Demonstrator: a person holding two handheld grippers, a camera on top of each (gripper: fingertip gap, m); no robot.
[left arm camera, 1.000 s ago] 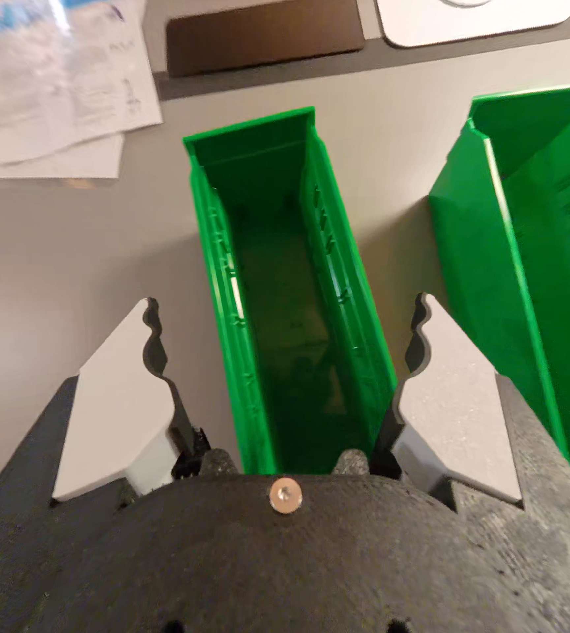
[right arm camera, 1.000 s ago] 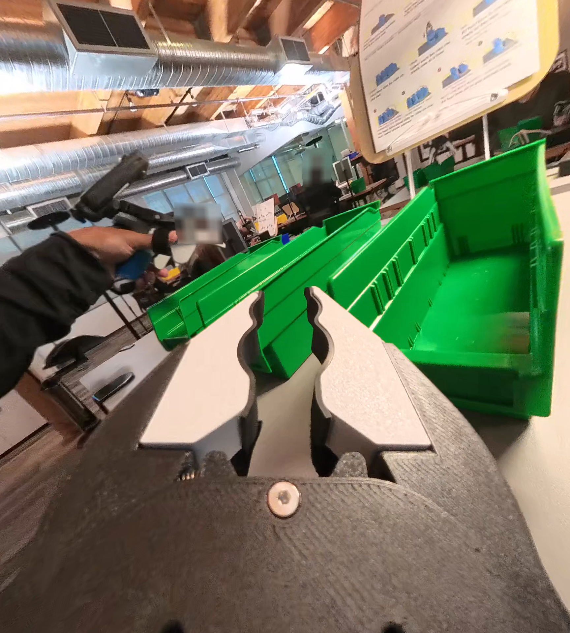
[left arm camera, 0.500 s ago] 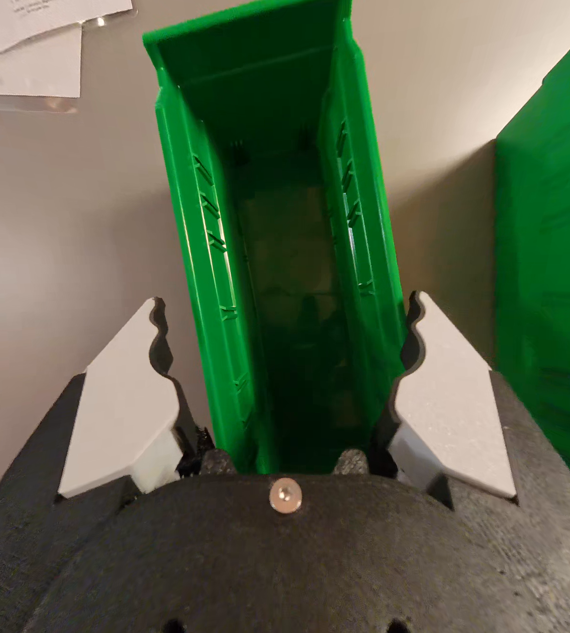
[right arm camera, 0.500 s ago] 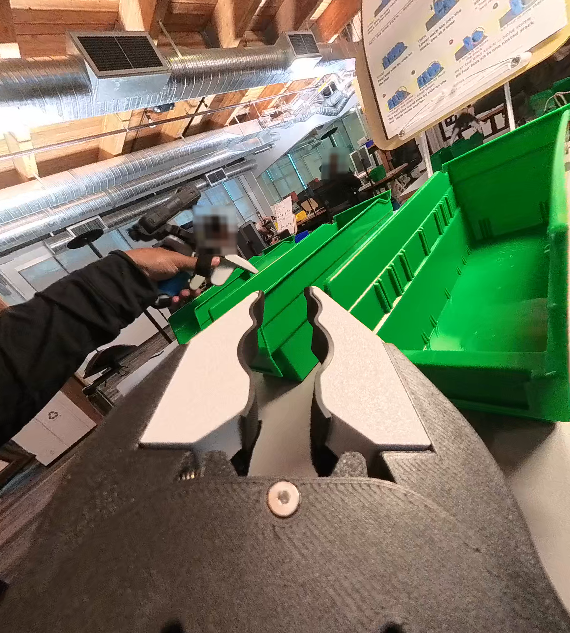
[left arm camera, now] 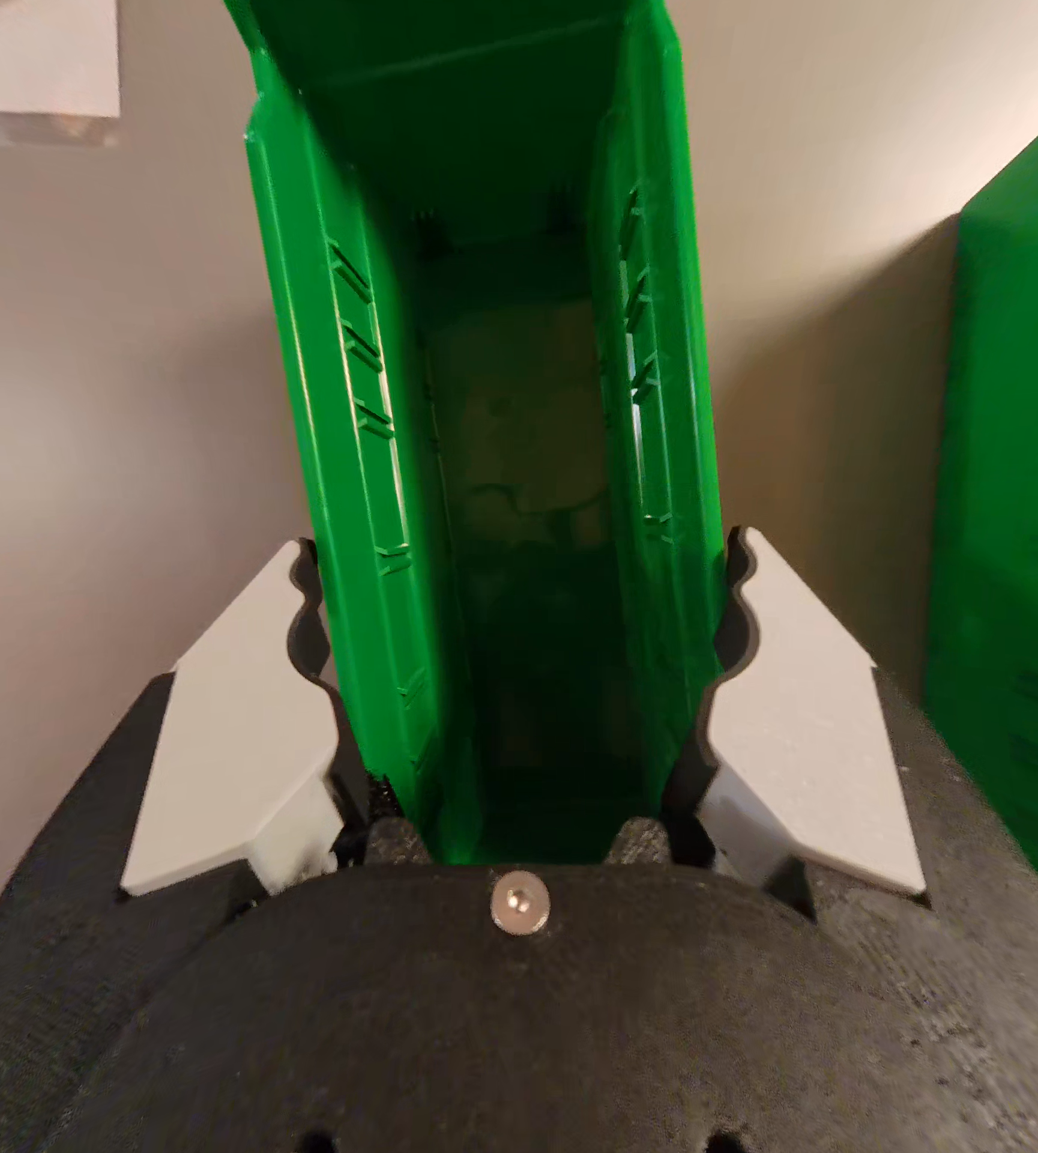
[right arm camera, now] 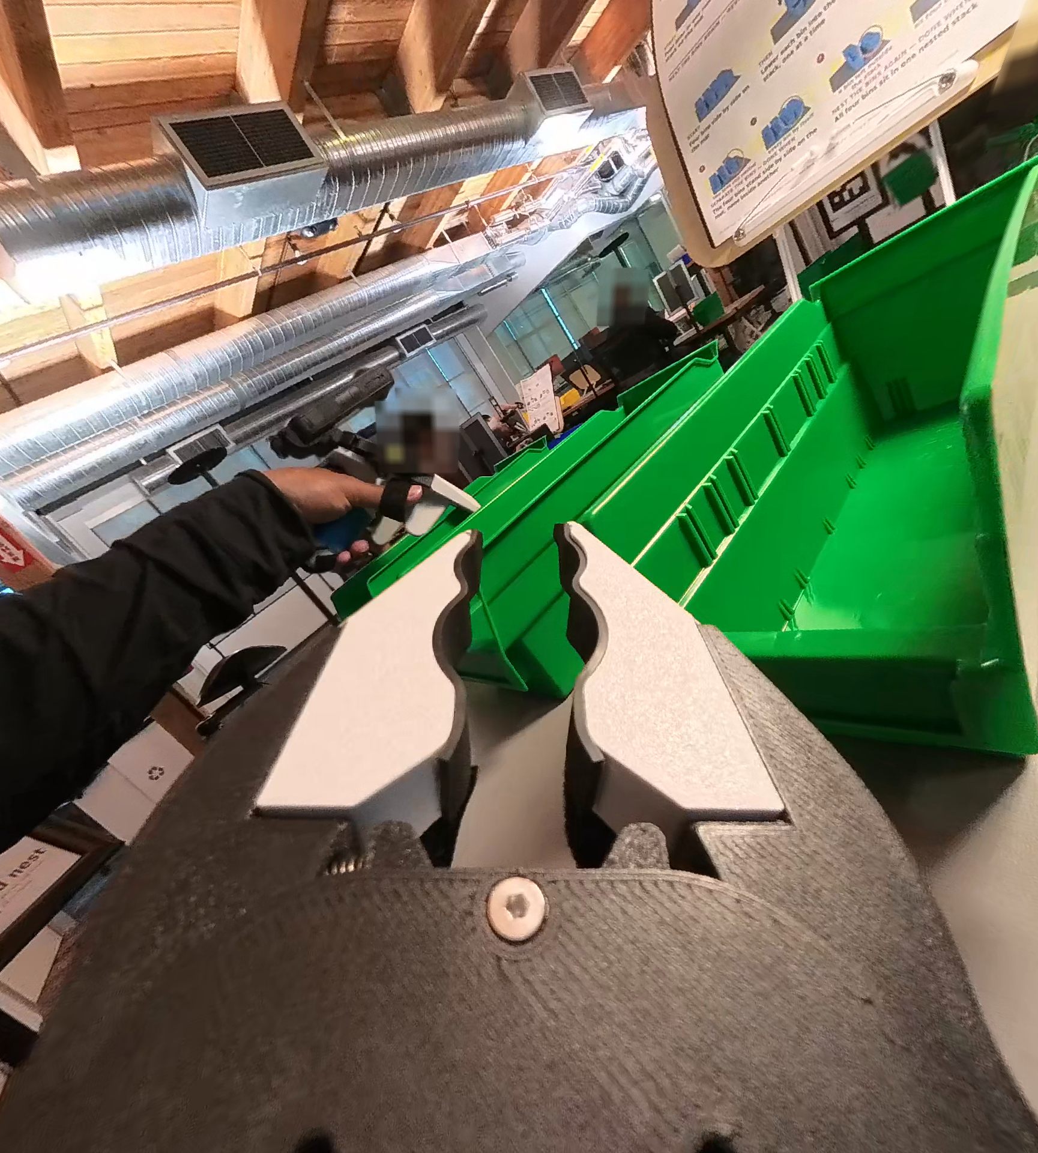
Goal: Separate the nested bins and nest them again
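The left gripper (left arm camera: 519,599) has its fingers (left arm camera: 242,705) spread wide, one on each side of a narrow green bin (left arm camera: 341,437). That bin fills the centre of the left wrist view, running from the gripper body up past the top edge. The dark pads sit right at its outer walls; the right one looks to be touching, while on the left a sliver of gap may remain, so whether the grip has closed on it cannot be told. In the upper left corner lies a sheet of paper (left arm camera: 23,56) on the table (left arm camera: 98,374). At the right edge stands the wall of a second green bin (left arm camera: 1027,499), just beside the first but apart.

In the right wrist view, the person's hand (right arm camera: 323,496) shows at middle left, bringing that same left gripper down over the near end of the narrow bin. The right gripper (right arm camera: 516,543) sits low centre, its fingers (right arm camera: 647,674) narrow and bare, with the bins behind them, not between them. The wide green bin (right arm camera: 878,561) lies open at the right of the frame.

The bins lie side by side, so separating looks done. Nesting is what remains, and I judge this to be the pick-up of the narrow bin to start it.
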